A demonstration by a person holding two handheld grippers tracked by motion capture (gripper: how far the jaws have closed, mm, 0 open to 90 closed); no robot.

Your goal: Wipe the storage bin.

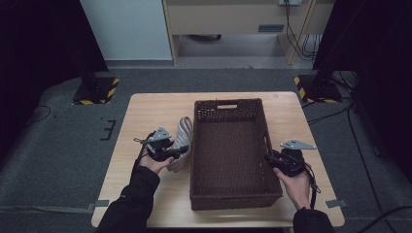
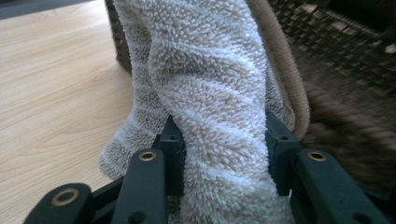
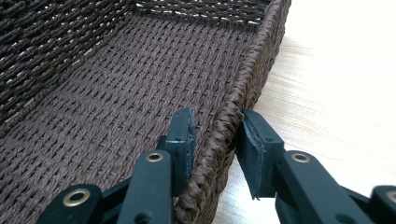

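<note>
From the high view, the job looks like putting a fuzzy striped sock [image 1: 183, 141] into a brown woven basket [image 1: 232, 196]. The sock is not in yet. It hangs just outside the basket's left wall, above the wooden table [image 1: 145, 109]. The left claw [image 1: 180, 151] holds its lower end. The right claw [image 1: 268, 157] sits on the basket's right wall, and it looks like it keeps the basket steady. The inside of the basket is bare. So the picking up is done. What is left is to lift the sock over the wall and let it go inside. The tall left wall stands between the sock and the inside, so the sock probably has to go up first.

From the left gripper view, the left claw [image 2: 225, 149] pinches the sock [image 2: 210, 93]. Both pads press into the soft fluff. Part of the sock droops down toward the table [image 2: 51, 93] at the left. The basket [image 2: 336, 56] is close behind it and at the right, a bit blurry.

From the right gripper view, the right claw [image 3: 217, 140] pinches the rim of the basket [image 3: 224, 135]. One jaw is inside the wall and one is outside. The woven floor of the basket is bare. The light table [image 3: 336, 102] shows at the right.
</note>
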